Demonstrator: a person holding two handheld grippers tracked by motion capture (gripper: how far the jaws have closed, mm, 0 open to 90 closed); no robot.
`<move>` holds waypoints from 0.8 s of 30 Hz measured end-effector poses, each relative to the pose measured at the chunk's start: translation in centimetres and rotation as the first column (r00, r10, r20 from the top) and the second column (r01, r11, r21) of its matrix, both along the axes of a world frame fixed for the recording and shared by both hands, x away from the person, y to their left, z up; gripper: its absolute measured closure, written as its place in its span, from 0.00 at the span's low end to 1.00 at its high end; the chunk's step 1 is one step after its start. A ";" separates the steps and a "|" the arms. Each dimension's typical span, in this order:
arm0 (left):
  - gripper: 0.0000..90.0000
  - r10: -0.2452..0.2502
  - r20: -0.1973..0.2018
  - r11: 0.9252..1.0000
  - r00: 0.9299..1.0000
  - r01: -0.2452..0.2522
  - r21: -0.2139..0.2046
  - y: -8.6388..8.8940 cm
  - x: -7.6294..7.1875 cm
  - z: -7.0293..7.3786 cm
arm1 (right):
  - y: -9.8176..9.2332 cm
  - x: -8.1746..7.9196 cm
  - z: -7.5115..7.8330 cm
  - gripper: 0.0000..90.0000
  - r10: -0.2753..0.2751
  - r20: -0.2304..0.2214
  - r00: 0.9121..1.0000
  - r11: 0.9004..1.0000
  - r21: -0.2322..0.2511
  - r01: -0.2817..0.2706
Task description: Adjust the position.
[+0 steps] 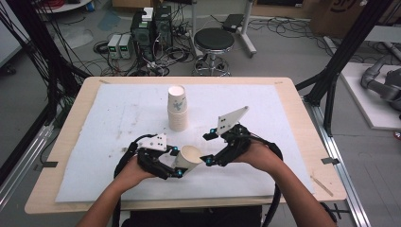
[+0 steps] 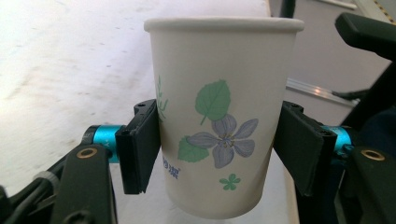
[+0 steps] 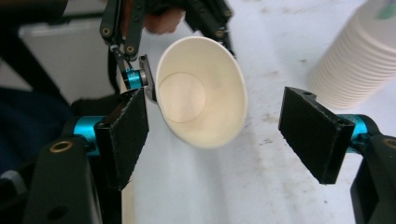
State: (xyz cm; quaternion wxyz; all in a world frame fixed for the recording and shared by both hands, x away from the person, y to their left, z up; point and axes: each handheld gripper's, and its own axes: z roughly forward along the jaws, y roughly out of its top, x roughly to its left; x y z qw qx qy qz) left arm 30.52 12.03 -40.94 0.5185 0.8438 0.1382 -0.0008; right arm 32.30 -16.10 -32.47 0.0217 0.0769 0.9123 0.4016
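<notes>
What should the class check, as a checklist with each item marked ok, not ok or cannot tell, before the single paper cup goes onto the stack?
1. Left tool shut on the single cup, pads on both sides: ok.
2. Right tool off the cup, jaws apart and not touching it in the right gripper view: ok.
3. Cup empty; its bare bottom shows inside: ok.
4. Stack of cups standing upright on the white mat: ok.
5. Held cup upright for stacking; in the high view it is tipped, mouth towards the right tool: not ok.
6. Grip firm enough not to slip: cannot tell.
</notes>
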 end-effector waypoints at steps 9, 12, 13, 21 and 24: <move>0.38 0.187 0.063 0.975 0.980 -0.178 -0.133 3.9 -0.4 -0.7 | -4.4 -0.2 -2.0 0.27 -0.177 0.015 0.984 0.977 0.121 0.174; 0.38 0.244 0.079 0.958 0.967 -0.227 -0.178 5.2 -0.5 -0.8 | -5.7 -0.6 -2.9 0.24 -0.239 0.027 0.971 0.960 0.159 0.232; 0.38 0.244 0.079 0.958 0.967 -0.227 -0.178 5.2 -0.5 -0.8 | -6.2 -0.7 -3.2 0.24 -0.259 0.040 0.965 0.954 0.169 0.249; 0.38 0.357 0.105 0.909 0.928 -0.318 -0.270 7.8 -0.7 -0.6 | -8.9 -1.7 -5.7 0.24 -0.401 0.066 0.914 0.897 0.229 0.377; 0.38 0.396 0.112 0.889 0.911 -0.351 -0.293 8.6 -0.8 -0.6 | -10.5 -2.3 -7.0 0.24 -0.488 0.077 0.869 0.850 0.270 0.453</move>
